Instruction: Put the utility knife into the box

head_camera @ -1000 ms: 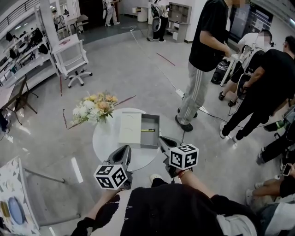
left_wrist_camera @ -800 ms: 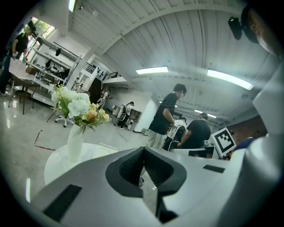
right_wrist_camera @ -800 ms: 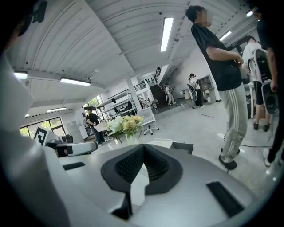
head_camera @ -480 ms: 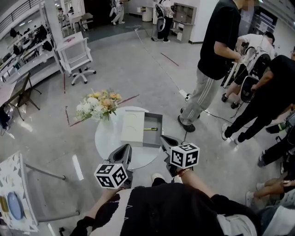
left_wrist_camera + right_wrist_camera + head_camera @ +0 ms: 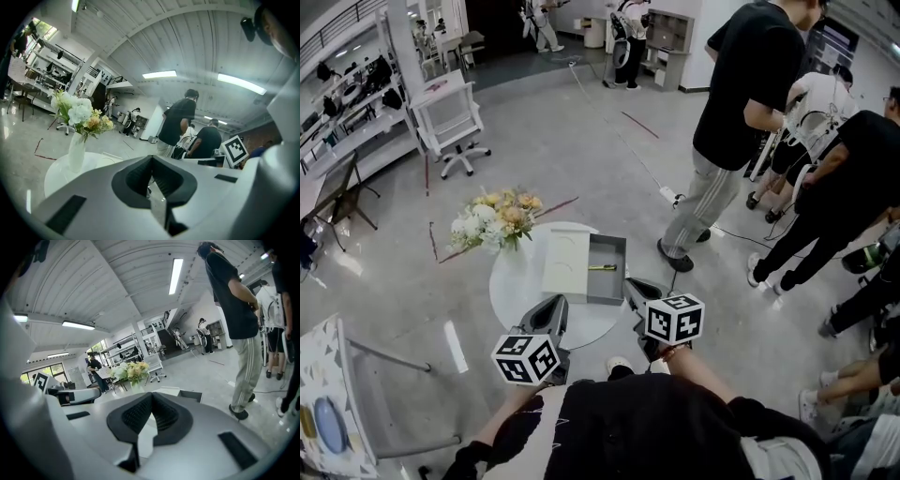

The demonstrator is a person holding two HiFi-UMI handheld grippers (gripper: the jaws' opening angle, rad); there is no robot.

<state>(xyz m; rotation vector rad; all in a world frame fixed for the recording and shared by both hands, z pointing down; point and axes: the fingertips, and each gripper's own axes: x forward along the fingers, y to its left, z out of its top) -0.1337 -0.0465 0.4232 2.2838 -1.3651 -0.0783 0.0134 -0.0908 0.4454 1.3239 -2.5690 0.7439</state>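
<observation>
Lying inside grey box (image 5: 607, 287), slim yellow utility knife (image 5: 601, 266); left gripper (image 5: 560, 301), right gripper (image 5: 629, 283) jaws together, empty.

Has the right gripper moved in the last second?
No. The right gripper stays beside the near right corner of the open grey box on the round white table.

R gripper (image 5: 151, 398): jaws together, nothing btwn them. Just past the tips sits the open box (image 5: 191, 396), w/ white lid (image 5: 168, 391) beside it. Flowers (image 5: 129, 371) behind. L gripper (image 5: 70, 395) at left. Person (image 5: 236, 310) in black top stands at right.
</observation>
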